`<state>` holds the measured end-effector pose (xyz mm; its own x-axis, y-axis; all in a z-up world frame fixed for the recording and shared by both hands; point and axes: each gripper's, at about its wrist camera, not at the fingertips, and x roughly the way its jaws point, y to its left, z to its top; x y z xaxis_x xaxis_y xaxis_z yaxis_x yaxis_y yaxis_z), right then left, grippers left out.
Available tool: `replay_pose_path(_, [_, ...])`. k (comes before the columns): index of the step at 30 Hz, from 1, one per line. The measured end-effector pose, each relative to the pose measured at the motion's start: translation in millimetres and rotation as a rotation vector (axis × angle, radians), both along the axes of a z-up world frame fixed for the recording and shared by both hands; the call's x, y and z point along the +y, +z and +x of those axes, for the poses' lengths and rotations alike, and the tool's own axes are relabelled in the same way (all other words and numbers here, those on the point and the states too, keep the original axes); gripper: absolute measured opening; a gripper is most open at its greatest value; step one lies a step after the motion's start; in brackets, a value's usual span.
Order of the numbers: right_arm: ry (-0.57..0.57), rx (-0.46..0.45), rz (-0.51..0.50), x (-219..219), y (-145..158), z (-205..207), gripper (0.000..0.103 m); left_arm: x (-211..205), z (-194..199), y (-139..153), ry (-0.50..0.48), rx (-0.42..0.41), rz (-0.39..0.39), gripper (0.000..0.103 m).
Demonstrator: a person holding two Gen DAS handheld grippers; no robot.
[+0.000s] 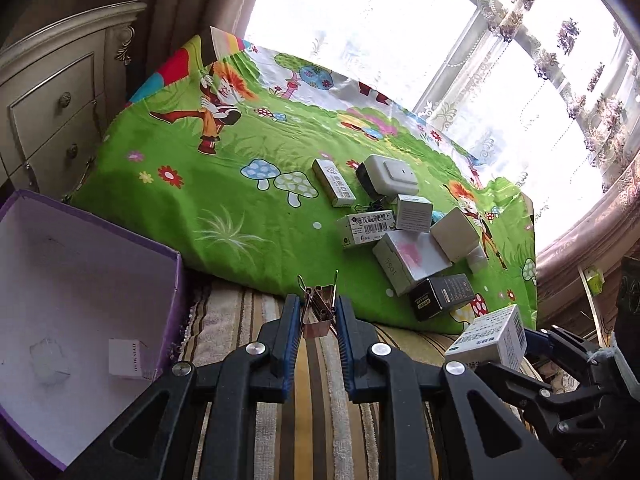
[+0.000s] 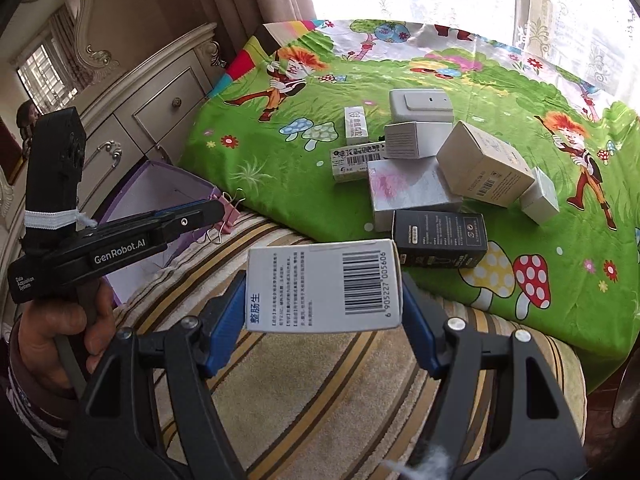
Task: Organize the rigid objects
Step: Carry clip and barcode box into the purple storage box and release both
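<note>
My left gripper [image 1: 318, 312] is shut on a pink metal binder clip [image 1: 318, 314], held above the striped towel beside the purple box [image 1: 176, 280]. The left gripper [image 2: 220, 210] and its clip [image 2: 229, 220] also show in the right wrist view, by the purple box [image 2: 168, 188]. My right gripper [image 2: 322, 300] is shut on a white medicine box with a barcode [image 2: 324, 286], held over the towel; the same medicine box [image 1: 490, 338] shows at the right of the left wrist view. A pile of small boxes lies on the green cloth, among them a black box [image 2: 440, 238] and a white switch-like case [image 2: 420, 106].
The purple box is open, white inside, with a small white card [image 1: 128, 360] on its bottom. A cream dresser [image 1: 52, 108] stands to the left behind it. A curtained window [image 1: 400, 20] lies beyond the cartoon cloth [image 1: 200, 184]. The striped towel [image 2: 320, 380] covers the near surface.
</note>
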<state>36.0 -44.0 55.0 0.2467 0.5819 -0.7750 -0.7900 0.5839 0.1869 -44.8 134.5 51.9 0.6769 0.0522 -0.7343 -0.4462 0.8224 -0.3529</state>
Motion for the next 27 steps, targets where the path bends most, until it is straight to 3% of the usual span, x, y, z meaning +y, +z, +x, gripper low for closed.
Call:
replay_pose_path(13, [0.244,-0.061,-0.031,95.8,14.1,-61.5,0.074,92.5,-80.1,22.0,0.272,-0.054,0.062,0.019])
replay_pose_path(27, [0.467,-0.114,-0.035,183.2,7.2,-131.9,0.075,135.5,-125.8,18.0,0.426,-0.049,0.053,0.019])
